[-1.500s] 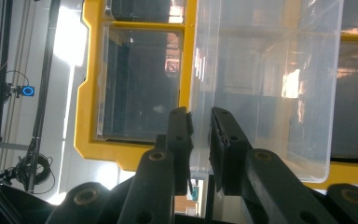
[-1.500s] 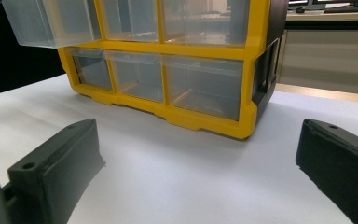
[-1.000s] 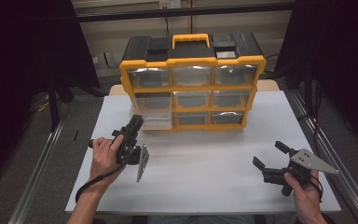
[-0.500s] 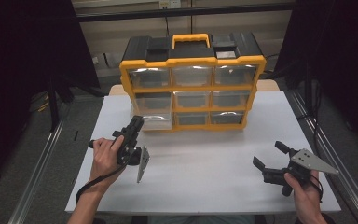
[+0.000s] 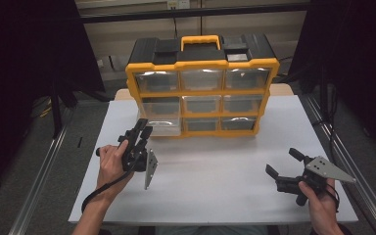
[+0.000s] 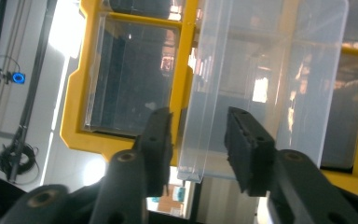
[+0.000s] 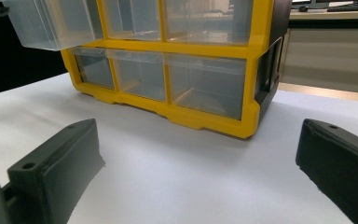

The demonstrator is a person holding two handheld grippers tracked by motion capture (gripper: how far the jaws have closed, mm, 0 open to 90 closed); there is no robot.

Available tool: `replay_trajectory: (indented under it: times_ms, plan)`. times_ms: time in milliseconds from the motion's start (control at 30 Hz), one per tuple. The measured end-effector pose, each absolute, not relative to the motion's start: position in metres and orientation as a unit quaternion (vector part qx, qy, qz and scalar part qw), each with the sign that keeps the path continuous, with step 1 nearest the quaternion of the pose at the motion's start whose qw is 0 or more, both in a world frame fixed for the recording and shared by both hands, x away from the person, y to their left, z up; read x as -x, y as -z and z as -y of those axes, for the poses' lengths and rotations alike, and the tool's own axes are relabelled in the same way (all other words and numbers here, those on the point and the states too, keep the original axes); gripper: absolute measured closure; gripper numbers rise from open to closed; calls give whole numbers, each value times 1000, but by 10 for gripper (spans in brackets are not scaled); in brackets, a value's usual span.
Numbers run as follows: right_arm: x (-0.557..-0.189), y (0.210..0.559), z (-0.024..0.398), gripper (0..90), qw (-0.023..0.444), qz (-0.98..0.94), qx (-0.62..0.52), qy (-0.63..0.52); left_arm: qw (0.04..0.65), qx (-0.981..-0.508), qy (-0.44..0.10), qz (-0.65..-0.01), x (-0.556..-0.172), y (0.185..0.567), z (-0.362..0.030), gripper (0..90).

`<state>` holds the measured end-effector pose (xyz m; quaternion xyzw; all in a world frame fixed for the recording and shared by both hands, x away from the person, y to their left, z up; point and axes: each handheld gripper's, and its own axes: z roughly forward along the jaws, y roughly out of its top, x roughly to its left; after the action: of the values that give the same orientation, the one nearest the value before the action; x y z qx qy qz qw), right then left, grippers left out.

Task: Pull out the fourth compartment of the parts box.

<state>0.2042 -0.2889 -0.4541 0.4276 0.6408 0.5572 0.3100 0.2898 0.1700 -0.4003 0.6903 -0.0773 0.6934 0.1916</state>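
The clear drawer [image 6: 261, 88] is drawn partway out of the yellow organizer [image 5: 201, 88], bottom left; the left gripper [image 6: 198, 140] is held parted around its front edge, seemingly for gripping; the right gripper [image 5: 286, 166] is rested released, well apart.

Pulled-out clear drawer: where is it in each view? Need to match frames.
High view: the drawer juts from the cabinet's bottom-left slot, just ahead of the left gripper.
Left gripper view: drawer at centre-right, its front edge between the open jaws, not clamped.
Right gripper view: drawer at top left, sticking out toward the camera.
Shared landmark: the yellow cabinet frame.
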Motion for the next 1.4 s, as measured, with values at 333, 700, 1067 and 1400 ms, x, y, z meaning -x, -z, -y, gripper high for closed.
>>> replay_trajectory:
  times_ms: [333,700,1067,1400]
  plan:
    - [-204,454,289,0,310,-642,-427,-557,269,-708,-653,-19,-300,400,-174,221]
    - [-207,457,292,0,302,-633,-440,-561,396,-710,-556,-176,-317,402,-181,51]
    - [-209,457,291,0,300,-640,-431,-561,489,-698,-442,-279,-316,412,-188,40]
    - [-209,457,287,0,298,-652,-428,-551,529,-681,-342,-373,-315,436,-202,26]
